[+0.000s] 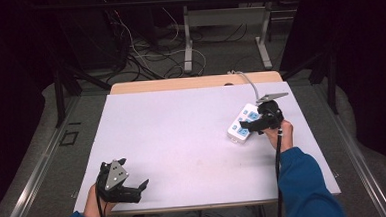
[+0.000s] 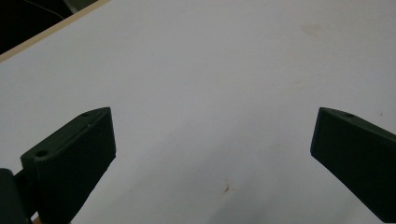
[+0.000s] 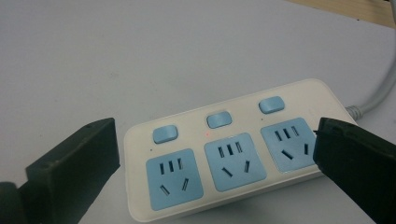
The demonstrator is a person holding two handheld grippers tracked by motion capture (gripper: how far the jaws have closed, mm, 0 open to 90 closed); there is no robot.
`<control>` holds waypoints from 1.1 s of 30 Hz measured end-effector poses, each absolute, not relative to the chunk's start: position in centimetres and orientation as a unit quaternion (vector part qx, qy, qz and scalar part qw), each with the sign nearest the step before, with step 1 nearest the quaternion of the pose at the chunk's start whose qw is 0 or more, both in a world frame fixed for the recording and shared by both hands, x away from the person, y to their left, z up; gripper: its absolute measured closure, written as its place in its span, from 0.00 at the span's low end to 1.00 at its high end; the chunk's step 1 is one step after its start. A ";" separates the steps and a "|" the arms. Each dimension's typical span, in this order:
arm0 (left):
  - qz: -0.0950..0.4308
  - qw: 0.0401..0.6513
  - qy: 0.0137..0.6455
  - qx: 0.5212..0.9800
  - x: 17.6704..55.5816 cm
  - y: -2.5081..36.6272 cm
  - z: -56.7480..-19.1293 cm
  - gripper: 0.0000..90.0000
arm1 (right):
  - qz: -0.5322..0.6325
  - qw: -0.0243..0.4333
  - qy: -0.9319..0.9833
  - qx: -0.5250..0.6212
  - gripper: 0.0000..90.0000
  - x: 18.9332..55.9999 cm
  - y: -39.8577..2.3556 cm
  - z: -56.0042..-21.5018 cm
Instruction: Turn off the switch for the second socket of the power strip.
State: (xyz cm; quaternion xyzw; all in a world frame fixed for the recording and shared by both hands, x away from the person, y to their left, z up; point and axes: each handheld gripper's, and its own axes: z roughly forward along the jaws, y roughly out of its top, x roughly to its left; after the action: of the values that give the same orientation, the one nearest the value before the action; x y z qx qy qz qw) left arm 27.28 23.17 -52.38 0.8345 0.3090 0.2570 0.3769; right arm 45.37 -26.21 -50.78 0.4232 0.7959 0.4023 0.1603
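Observation:
A white power strip (image 1: pixel 241 125) with blue sockets and blue switches lies at the right of the white table; its grey cable (image 1: pixel 250 83) runs to the far edge. In the right gripper view the power strip (image 3: pixel 233 154) sits between the spread jaws, with a small red light (image 3: pixel 206 134) under the middle switch (image 3: pixel 219 119). My right gripper (image 1: pixel 249 128) hovers open just over the strip. My left gripper (image 1: pixel 140 189) rests open near the front left corner, with bare table between its jaws (image 2: pixel 212 154).
The white table top (image 1: pixel 182 134) has a wooden strip along its far edge (image 1: pixel 179 83). Behind it stand a desk frame (image 1: pixel 227 31) and loose cables on the floor (image 1: pixel 148 56). Dark curtains close both sides.

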 end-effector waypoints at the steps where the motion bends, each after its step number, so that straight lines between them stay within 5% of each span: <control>1: 0.256 0.377 0.309 0.835 27.3 23.2 -52.4 0.00 | 0.402 0.160 0.795 0.426 0.00 45.5 -26.2 -50.8; 14: 0.256 0.377 0.310 0.834 27.4 23.1 -52.4 0.00 | 0.398 0.168 0.794 0.429 0.04 46.4 -25.7 -51.3; 17: 0.257 0.376 0.310 0.835 27.4 23.1 -52.4 0.00 | 0.400 0.165 0.793 0.428 0.19 46.5 -25.5 -51.3; 19: 0.257 0.376 0.310 0.835 27.4 23.2 -52.4 0.00 | 0.404 0.169 0.793 0.424 0.20 46.7 -25.4 -51.3; 33: 0.256 0.376 0.310 0.835 27.4 23.1 -52.5 0.00 | 0.408 0.177 0.785 0.432 0.95 46.7 -25.1 -51.2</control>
State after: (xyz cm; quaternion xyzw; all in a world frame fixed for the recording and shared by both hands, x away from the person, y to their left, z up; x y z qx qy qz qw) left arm 27.37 23.12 -52.45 0.8348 0.3098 0.2565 0.3759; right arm 46.73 -25.08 -51.21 0.4316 0.7847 0.4082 0.1772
